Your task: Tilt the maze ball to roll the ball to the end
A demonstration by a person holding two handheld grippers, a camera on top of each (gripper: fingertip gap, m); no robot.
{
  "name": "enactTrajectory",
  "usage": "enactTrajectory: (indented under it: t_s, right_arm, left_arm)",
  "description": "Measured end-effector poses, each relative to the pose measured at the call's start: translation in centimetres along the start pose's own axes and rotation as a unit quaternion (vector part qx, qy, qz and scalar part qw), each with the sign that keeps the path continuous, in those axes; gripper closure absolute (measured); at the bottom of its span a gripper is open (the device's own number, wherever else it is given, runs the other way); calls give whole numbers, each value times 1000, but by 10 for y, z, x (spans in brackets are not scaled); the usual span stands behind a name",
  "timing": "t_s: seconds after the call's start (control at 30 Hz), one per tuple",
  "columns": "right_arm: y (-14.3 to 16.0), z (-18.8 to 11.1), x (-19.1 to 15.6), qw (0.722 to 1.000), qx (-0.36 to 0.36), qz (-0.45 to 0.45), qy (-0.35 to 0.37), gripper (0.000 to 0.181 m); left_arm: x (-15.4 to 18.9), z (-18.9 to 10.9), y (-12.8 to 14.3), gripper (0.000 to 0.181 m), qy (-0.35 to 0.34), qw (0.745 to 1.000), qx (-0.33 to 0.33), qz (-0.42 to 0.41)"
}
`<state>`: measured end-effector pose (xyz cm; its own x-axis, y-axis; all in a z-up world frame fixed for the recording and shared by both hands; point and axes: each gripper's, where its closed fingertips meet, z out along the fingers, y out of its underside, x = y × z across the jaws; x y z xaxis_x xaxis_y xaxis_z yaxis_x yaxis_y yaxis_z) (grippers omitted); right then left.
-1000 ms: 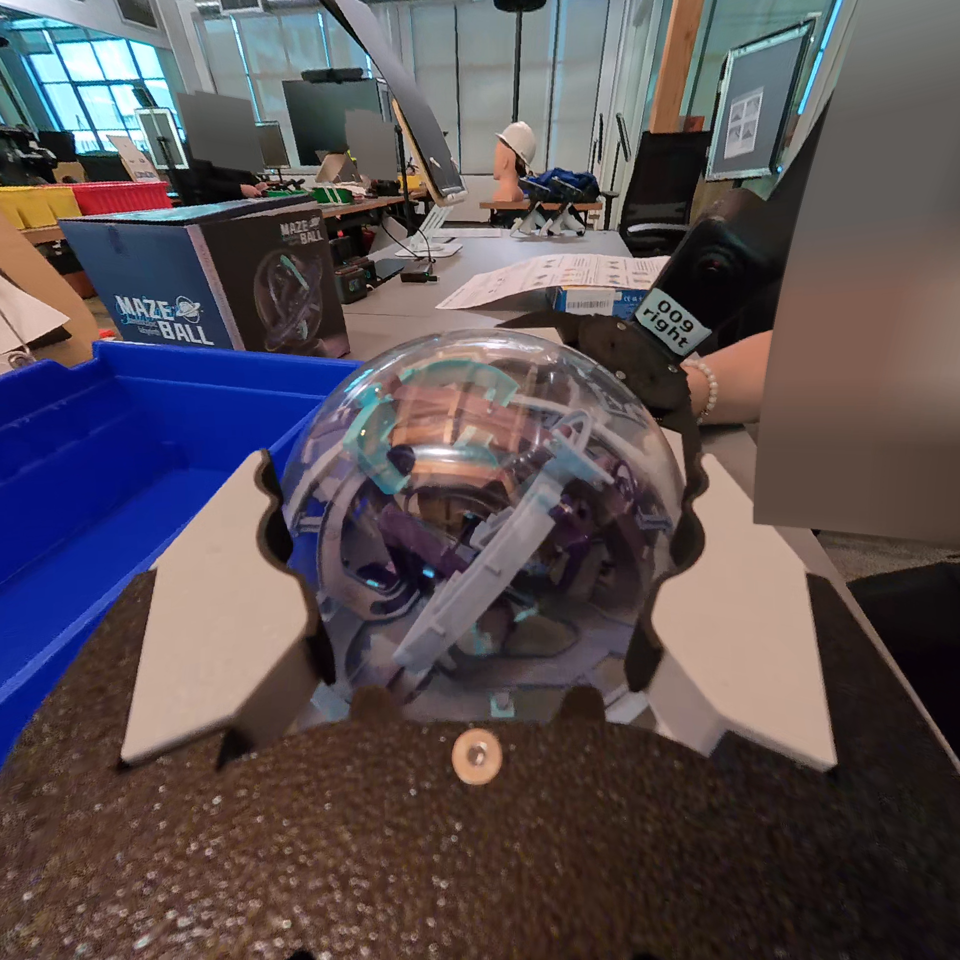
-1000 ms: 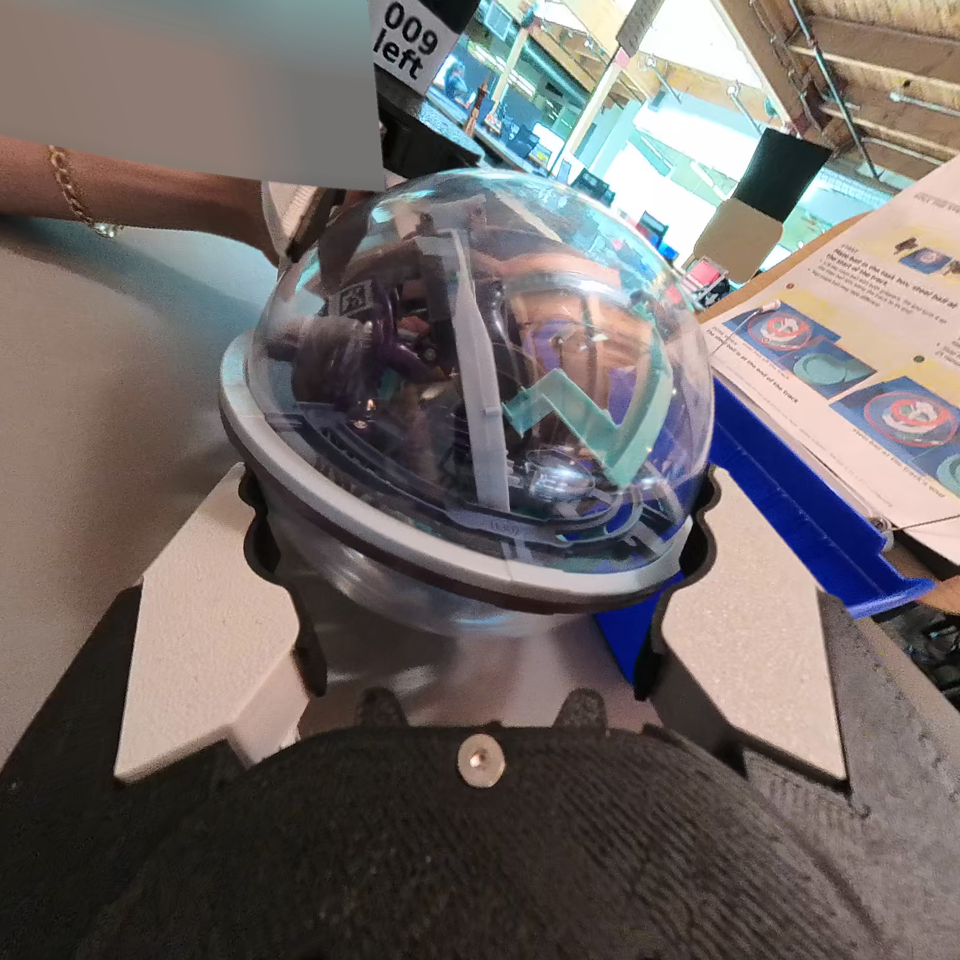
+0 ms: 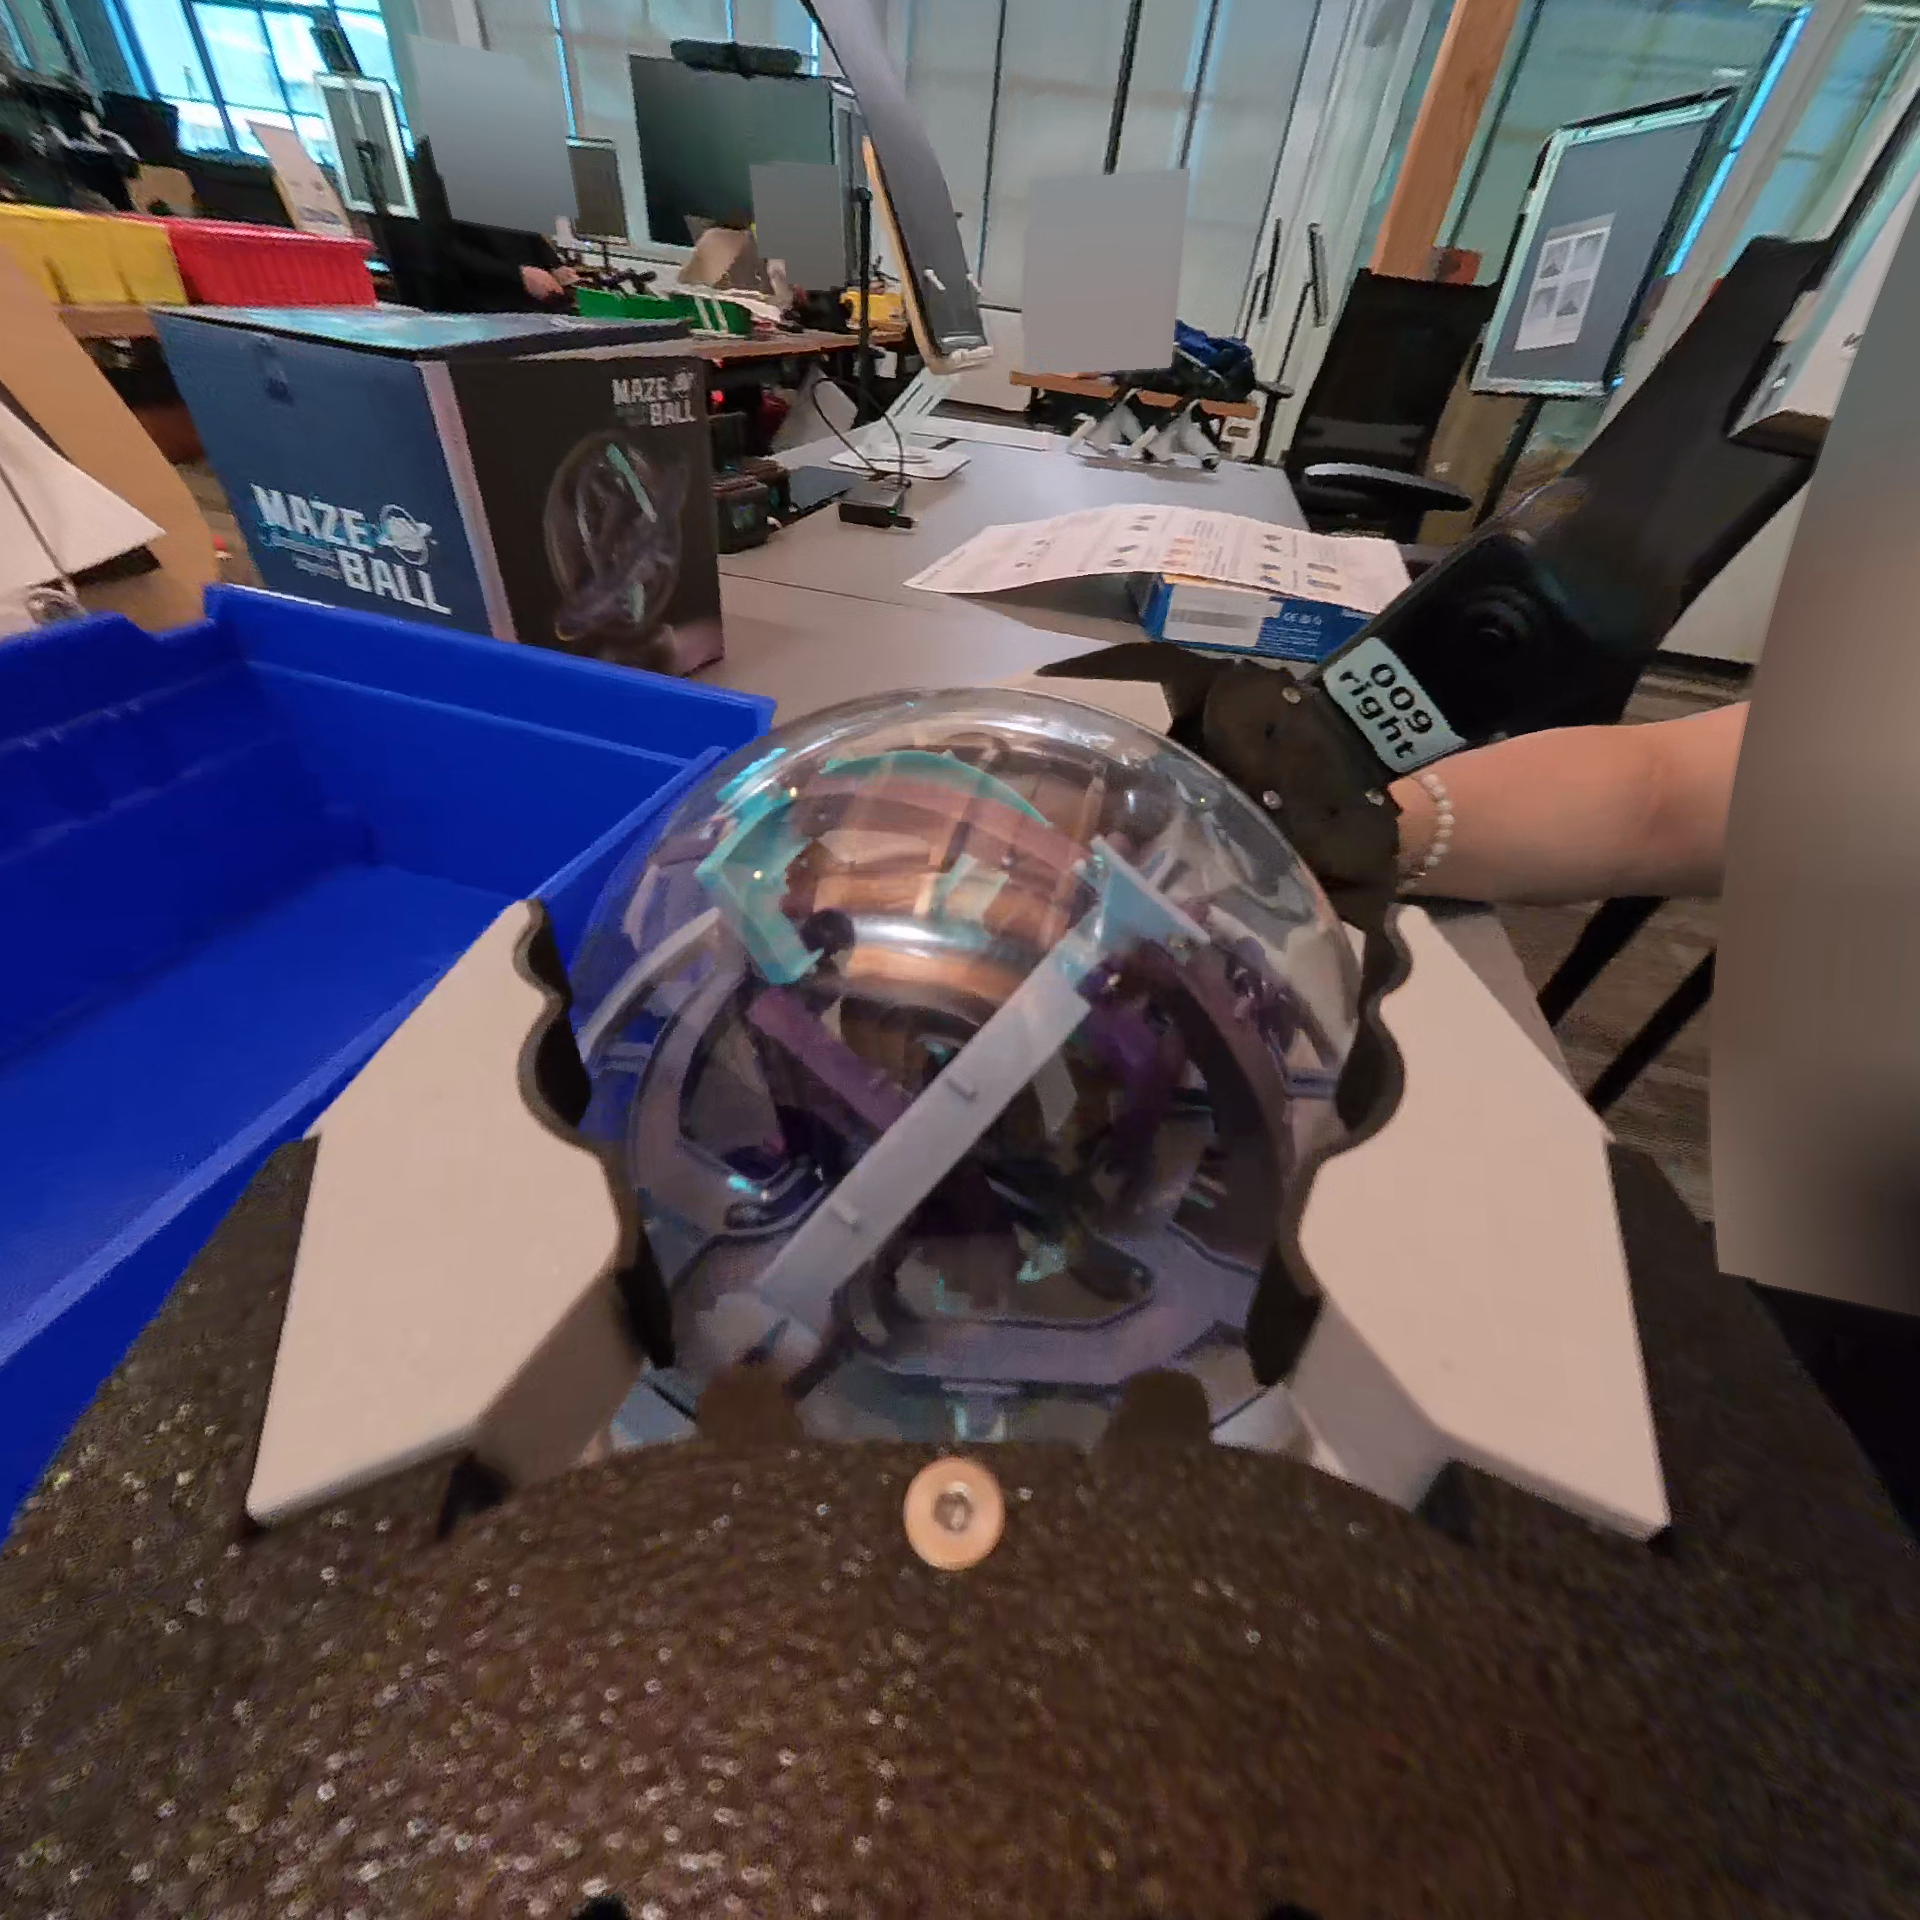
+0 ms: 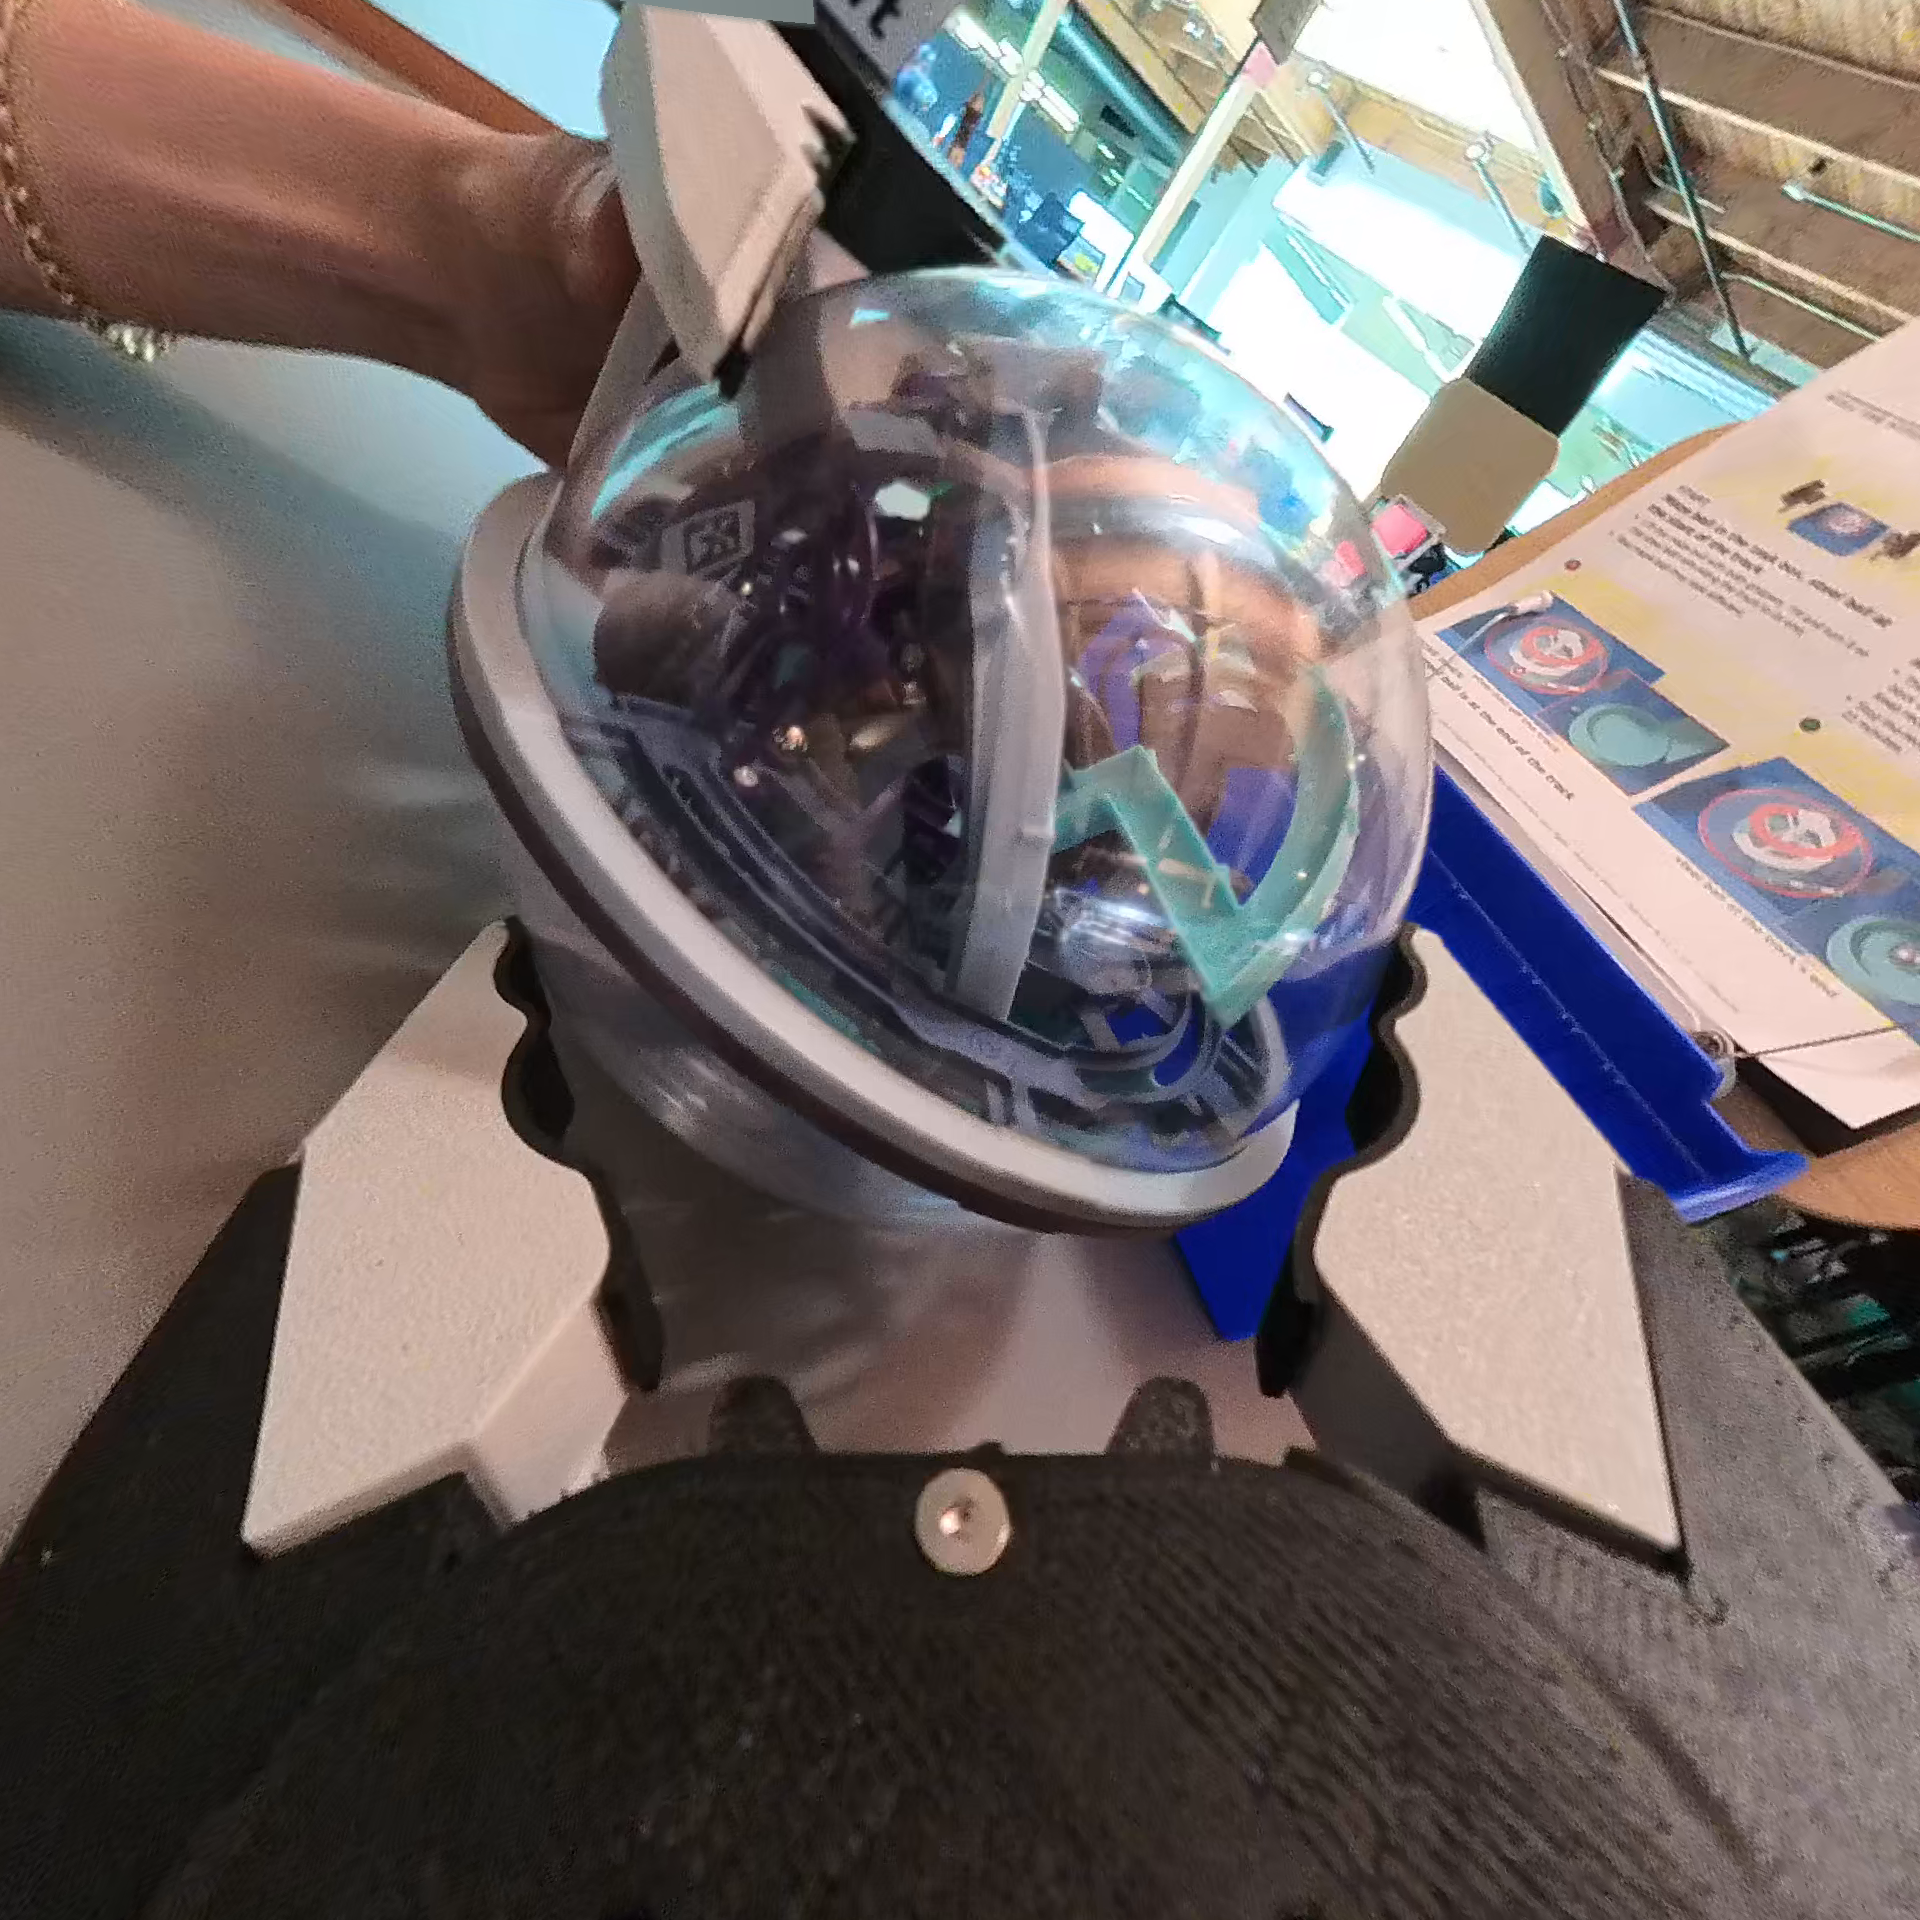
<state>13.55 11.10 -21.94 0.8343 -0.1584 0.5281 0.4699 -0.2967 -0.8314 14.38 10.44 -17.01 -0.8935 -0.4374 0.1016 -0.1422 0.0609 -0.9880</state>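
1. A clear maze ball (image 3: 961, 1049) sits clamped between two hand-held grippers above a grey worktop (image 3: 883, 623), its shell full of grey, purple and teal tracks.
2. The left gripper (image 3: 961, 1122) pinches the sphere from the near side, its pale fingers (image 3: 457, 1195) pressed against the shell on both flanks.
3. The right gripper (image 4: 956, 1143) grips the lower half of the ball in the same way; in its own view the grey equator ring (image 4: 582, 862) runs tilted, high at the left and low at the right.
4. A small steel ball (image 4: 792, 738) shows among the purple tracks, near the ring's upper left part.
5. A blue bin (image 3: 260, 883) stands just beside the sphere on the left gripper's left.
6. Farther back on the worktop stand the toy's dark printed box (image 3: 468, 499) and a printed instruction sheet (image 3: 1164, 551).
7. A person's forearm (image 3: 1579, 800), wearing a bead bracelet, reaches in behind the right gripper.
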Motion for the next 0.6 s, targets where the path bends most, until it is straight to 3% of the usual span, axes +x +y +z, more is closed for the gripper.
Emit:
enactTrajectory:
  t_s: [0.03, 0.3, 0.47, 0.6]
  right_arm:
    - [0, 0, 1, 1000, 1, 9, 5, 31]
    - [0, 0, 3, 999, -17, 30, 12, 36]
    - [17, -11, 8, 993, -70, -93, -20, 48]
    - [14, -5, 12, 992, -66, -107, -7, 40]
  left_arm:
    - [-2, 0, -1, 38, -7, 1000, 2, 3]
    - [-6, -5, -3, 43, -23, 1000, -1, 15]
    - [-5, -9, -5, 51, -17, 999, 0, 27]
    - [-6, -6, -4, 51, -19, 1000, 8, 15]
